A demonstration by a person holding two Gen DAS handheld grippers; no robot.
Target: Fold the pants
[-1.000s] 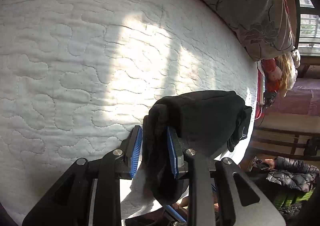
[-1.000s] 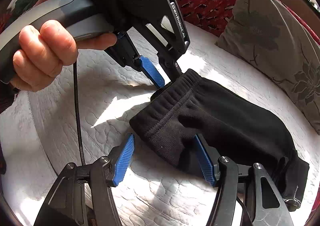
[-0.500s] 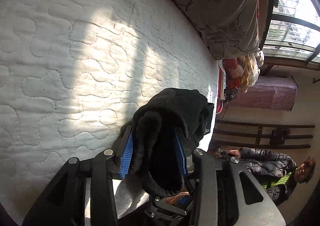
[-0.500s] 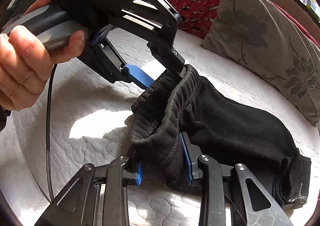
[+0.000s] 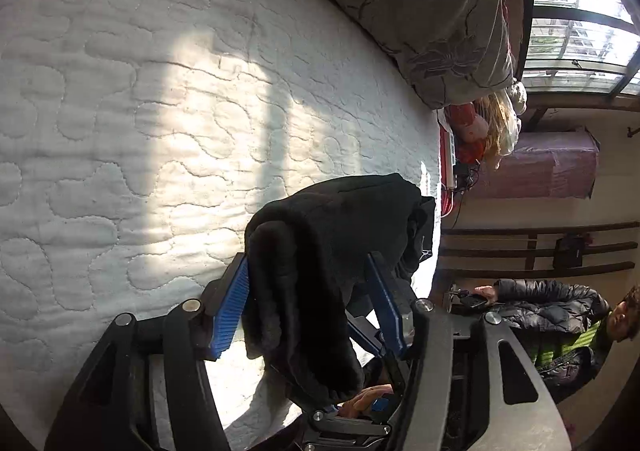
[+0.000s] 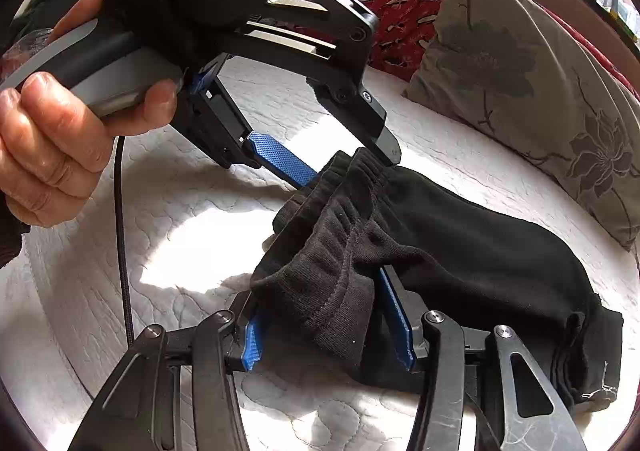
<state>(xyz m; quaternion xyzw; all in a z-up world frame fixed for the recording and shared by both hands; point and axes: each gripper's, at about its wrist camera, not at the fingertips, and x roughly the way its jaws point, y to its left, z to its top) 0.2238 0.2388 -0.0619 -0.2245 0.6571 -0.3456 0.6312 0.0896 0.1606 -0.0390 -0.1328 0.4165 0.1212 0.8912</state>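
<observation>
Pants (image 6: 460, 251), one black pair, lie on the white quilted mattress (image 6: 192, 235) with the waistband end lifted at the near left and the legs trailing right toward the cuffs. The left gripper (image 6: 344, 167) pinches the far waistband corner; the right gripper (image 6: 328, 327) is closed on the near corner, though bunched cloth partly hides its pads. Two grippers, one grey floral pillow (image 6: 520, 91). Keep both corners level and taut, then carry the waistband evenly over toward the cuffs.

Left gripper (image 6: 344, 167) enters from 10 o'clock, clamped on fabric; right gripper (image 6: 326, 311) at 6 o'clock, likewise clamped.
</observation>
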